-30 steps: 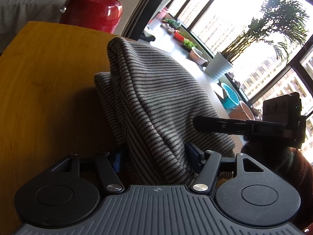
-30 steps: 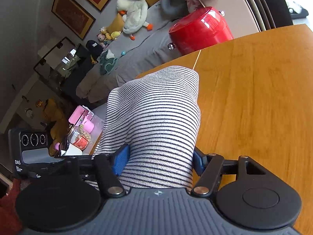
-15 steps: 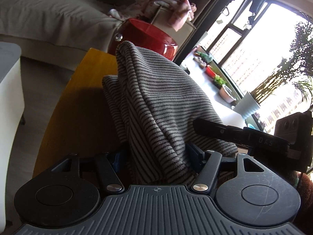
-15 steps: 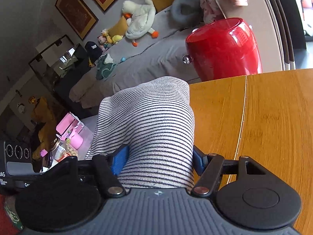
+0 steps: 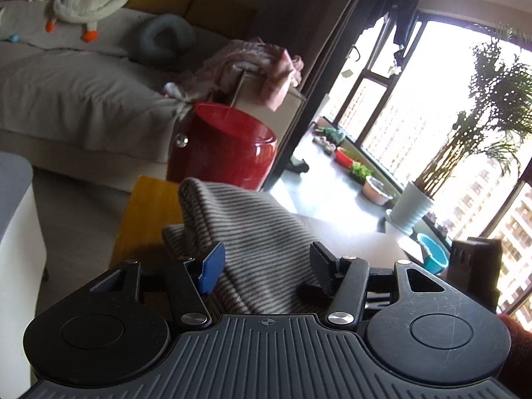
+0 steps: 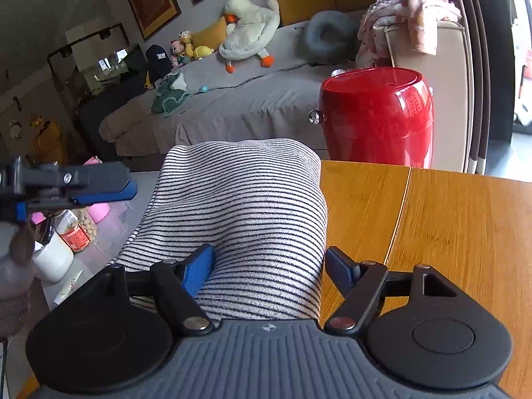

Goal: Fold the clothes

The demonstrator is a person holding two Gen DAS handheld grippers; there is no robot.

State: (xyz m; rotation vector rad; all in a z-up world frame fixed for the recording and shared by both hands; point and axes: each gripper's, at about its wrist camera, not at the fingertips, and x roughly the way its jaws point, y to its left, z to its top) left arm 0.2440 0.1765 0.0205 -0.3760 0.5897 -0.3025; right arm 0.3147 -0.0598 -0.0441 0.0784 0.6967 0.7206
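So the grey-and-black striped knit garment [image 5: 252,232] is bunched up on the orange-brown wooden tabletop [image 6: 465,232], right at the near-left part of it, and both tools are parked on it. From the left wrist camera, the left hand-held gripper [image 5: 266,266] has its fingers spread apart with the striped fabric lying in the gap between them. The blue pad on the left finger looks like it's right against a fold, while the right finger stands a bit clear of the cloth, so nothing is being pinched there.

Same deal on the other side: the right hand-held gripper [image 6: 267,266] is spread wide too, with the garment mounded up between the fingers and running away from the camera as a rounded hump. The left blue pad touches the fabric, and the right finger sits just beside the cloth's edge over bare wood.

In the right wrist view the left tool pokes in from the far left, beside the garment and off the tabletop's left edge.

Past the far edge of the tabletop there's a shiny red barrel-shaped bin [image 6: 375,116], then a grey sofa [image 6: 232,109] with a white plush goose [image 6: 249,23] on it.
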